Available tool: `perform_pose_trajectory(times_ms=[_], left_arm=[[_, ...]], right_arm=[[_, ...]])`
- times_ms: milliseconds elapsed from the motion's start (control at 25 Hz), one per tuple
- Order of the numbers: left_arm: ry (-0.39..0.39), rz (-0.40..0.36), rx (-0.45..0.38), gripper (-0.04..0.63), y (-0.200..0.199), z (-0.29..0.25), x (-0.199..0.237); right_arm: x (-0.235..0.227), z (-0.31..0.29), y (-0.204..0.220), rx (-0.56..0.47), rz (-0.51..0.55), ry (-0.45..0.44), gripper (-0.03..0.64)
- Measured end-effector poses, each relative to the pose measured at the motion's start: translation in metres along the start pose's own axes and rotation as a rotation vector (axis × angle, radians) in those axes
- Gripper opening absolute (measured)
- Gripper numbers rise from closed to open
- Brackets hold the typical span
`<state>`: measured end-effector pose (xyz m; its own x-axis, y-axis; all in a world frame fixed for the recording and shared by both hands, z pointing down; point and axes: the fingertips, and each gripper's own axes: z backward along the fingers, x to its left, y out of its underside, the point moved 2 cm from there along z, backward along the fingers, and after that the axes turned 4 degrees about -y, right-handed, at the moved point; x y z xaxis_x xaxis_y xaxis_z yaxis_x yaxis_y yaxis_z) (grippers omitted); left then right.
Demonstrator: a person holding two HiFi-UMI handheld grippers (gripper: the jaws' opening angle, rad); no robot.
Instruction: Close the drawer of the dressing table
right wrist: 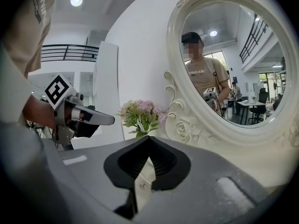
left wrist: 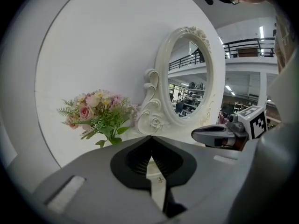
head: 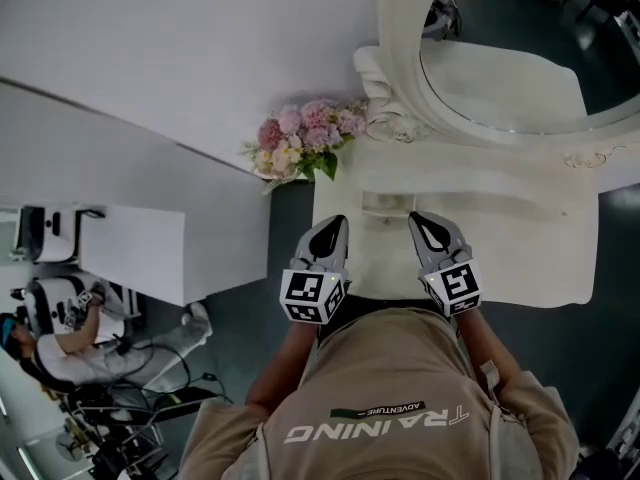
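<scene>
Left gripper [head: 337,224], right gripper [head: 419,219] — jaws together — over dressing table [head: 540,258].

Head view: overhead, facing steeply down past the person's chest, at middle range; covers the dressing table [head: 560,258], left gripper [head: 335,224] and right gripper [head: 422,220].

Left gripper view: low and close, looking along its jaws; flowers [left wrist: 98,111] lie left of the jaws, mirror [left wrist: 189,78] beyond them.

Right gripper view: likewise; mirror beyond and right of the jaws.

All three views share the mirror and flowers.
</scene>
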<state>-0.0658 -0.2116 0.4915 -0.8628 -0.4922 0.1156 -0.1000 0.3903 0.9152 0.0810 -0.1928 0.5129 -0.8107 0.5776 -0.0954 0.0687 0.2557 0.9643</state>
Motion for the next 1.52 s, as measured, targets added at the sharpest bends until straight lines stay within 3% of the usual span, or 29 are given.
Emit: perform_pose_trajectory(times_ms=[160, 400, 760, 960, 1320, 1520], left_arm=[[0.058, -0.017, 0.004, 0.017, 0.002, -0.001, 0.001], [0.14, -0.048, -0.004, 0.017, 0.003, 0.002, -0.002], [0.208, -0.013, 0.061, 0.017, 0.037, -0.013, 0.001], [0.203, 0.011, 0.1, 0.017, 0.056, -0.013, 0.005], [0.174, 0.058, 0.134, 0.017, 0.072, -0.012, 0.018], [0.184, 0.067, 0.144, 0.017, 0.072, -0.024, 0.015]], right_arm=[[0.01, 0.003, 0.003, 0.026, -0.02, 0.04, 0.003], [0.018, 0.01, 0.01, 0.028, -0.155, 0.107, 0.003], [0.016, -0.002, 0.056, 0.135, -0.285, 0.129, 0.003], [0.012, -0.021, 0.083, 0.179, -0.454, 0.131, 0.003], [0.017, -0.052, 0.133, 0.358, -0.486, 0.096, 0.003], [0.007, -0.059, 0.157, 0.417, -0.547, 0.118, 0.003]])
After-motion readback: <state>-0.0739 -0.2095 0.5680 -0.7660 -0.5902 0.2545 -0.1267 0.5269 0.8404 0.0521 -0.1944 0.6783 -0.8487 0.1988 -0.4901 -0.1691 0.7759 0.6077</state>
